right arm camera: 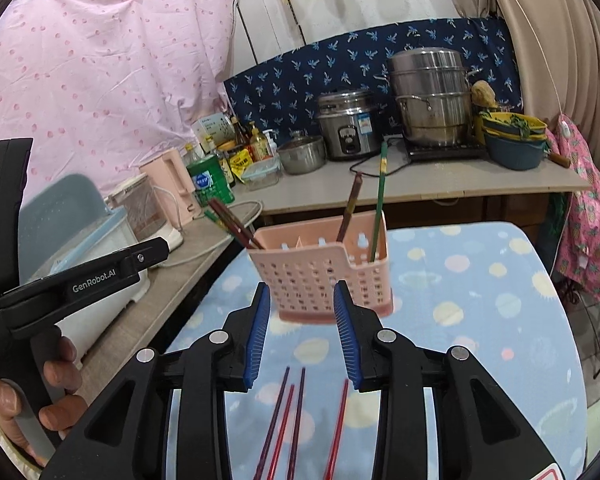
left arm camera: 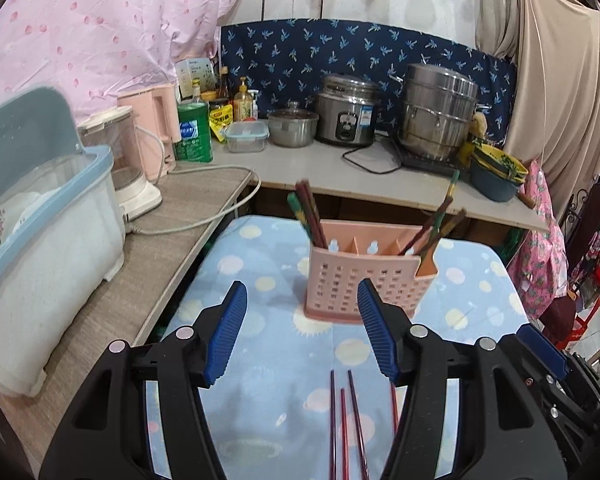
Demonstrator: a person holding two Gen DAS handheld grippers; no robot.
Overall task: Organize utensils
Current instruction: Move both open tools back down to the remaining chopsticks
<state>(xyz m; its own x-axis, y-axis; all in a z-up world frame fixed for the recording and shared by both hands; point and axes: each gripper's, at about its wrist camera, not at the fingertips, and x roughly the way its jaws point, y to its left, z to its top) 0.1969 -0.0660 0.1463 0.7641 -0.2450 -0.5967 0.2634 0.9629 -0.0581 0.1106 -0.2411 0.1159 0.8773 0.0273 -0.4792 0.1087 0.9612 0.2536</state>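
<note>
A pink perforated utensil holder [left arm camera: 364, 280] [right arm camera: 320, 276] stands on the blue dotted tablecloth [left arm camera: 268, 360] [right arm camera: 460, 300]. Several dark and green chopsticks [left arm camera: 310, 216] [right arm camera: 236, 224] stick out of its left and right compartments. Several red and purple chopsticks [left arm camera: 344, 420] [right arm camera: 296, 420] lie loose on the cloth close in front. My left gripper [left arm camera: 302, 332] is open and empty above them, short of the holder. My right gripper [right arm camera: 302, 332] is open and empty too, above the loose chopsticks. The right gripper's body shows at the left wrist view's right edge [left arm camera: 540, 348].
A side counter on the left carries a dish rack box [left arm camera: 40, 248], a blender [left arm camera: 128, 160] and a pink kettle [left arm camera: 156, 128]. The back counter holds bottles, a rice cooker [left arm camera: 346, 112], a steel steamer pot [left arm camera: 440, 116] and stacked bowls [left arm camera: 496, 172].
</note>
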